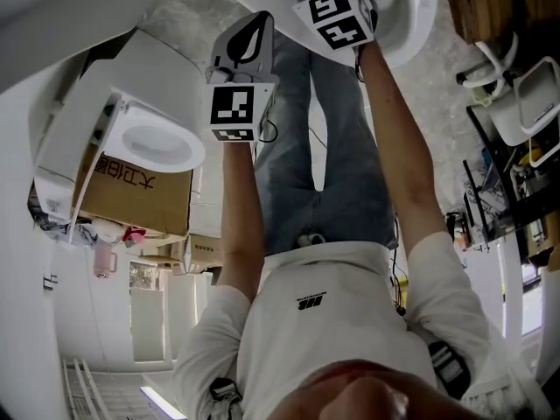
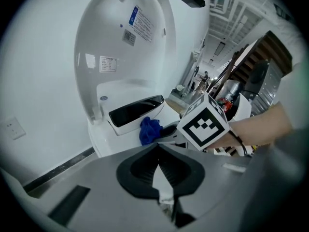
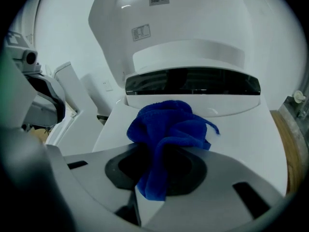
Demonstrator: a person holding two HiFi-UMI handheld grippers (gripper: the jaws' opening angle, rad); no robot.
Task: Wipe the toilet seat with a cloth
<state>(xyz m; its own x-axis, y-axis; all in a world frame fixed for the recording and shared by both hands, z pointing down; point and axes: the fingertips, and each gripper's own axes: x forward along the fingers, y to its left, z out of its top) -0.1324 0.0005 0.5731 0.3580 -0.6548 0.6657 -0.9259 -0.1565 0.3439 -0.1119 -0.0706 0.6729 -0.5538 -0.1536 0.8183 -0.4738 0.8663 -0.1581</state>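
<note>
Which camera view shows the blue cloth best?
The right gripper view: the blue cloth sits large at centre, clamped in the right gripper. The left gripper view shows it small; the head view does not show it clearly.

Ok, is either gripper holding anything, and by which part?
The right gripper is shut on the blue cloth, pinching its bunched middle; a wad bulges ahead of the jaws. The left gripper is shut and empty.

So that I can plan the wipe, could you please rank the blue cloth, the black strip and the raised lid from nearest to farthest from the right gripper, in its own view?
1. Blue cloth: clamped in the right gripper, at its tips.
2. Black strip: just behind the cloth, running across the back.
3. Raised lid: farthest, standing up behind and above the strip.
</note>
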